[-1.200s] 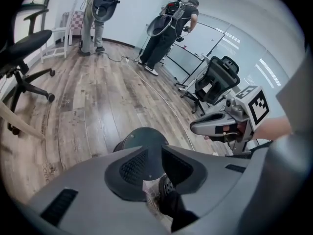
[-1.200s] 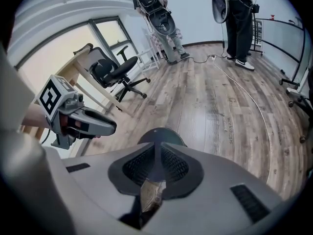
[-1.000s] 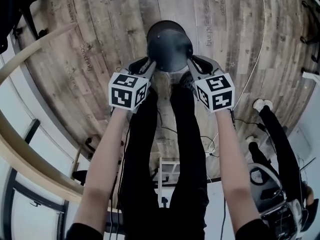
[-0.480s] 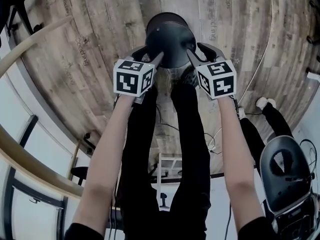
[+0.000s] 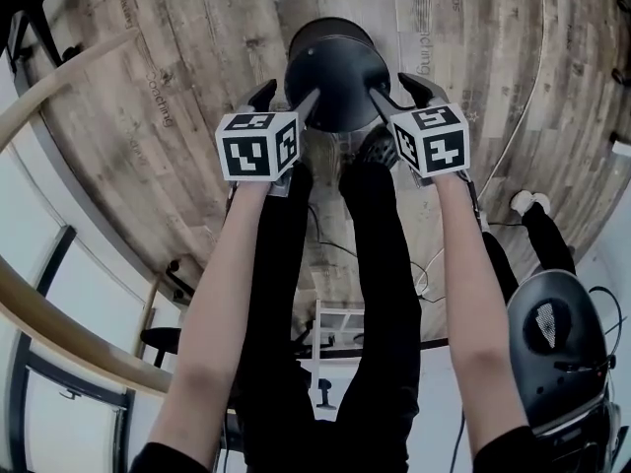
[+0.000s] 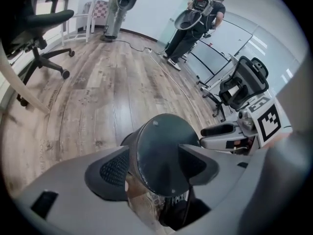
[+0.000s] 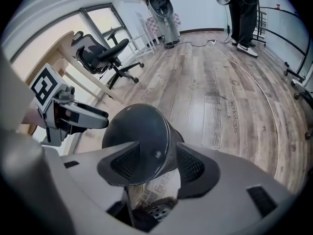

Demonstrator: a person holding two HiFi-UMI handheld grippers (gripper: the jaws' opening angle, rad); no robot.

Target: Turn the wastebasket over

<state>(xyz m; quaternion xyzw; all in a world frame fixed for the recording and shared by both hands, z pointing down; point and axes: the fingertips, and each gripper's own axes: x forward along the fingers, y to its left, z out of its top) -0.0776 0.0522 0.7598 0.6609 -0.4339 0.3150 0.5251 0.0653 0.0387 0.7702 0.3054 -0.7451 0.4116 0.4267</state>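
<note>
The wastebasket (image 5: 335,62) is dark mesh and stands mouth down on the wooden floor, its solid round base facing up. My left gripper (image 5: 286,99) straddles the base's left rim, and its jaws have just been opening. The pads stand off the rim in the left gripper view, where the wastebasket (image 6: 156,153) fills the gap of my left gripper (image 6: 154,155). My right gripper (image 5: 399,92) straddles the right rim, and its jaws have also just been opening. In the right gripper view the wastebasket (image 7: 139,133) sits loosely between the spread fingers of my right gripper (image 7: 159,148).
My own legs and shoes (image 5: 378,146) stand just behind the basket. A curved wooden table edge (image 5: 59,87) runs along the left. Office chairs (image 7: 105,53) and a floor cable (image 6: 161,67) lie further off. Another person (image 6: 195,18) stands at the far side.
Both grippers have sunk with the basket and their jaws have spread apart from its base rim, which they pinched a second ago. The basket now rests on the floor.
</note>
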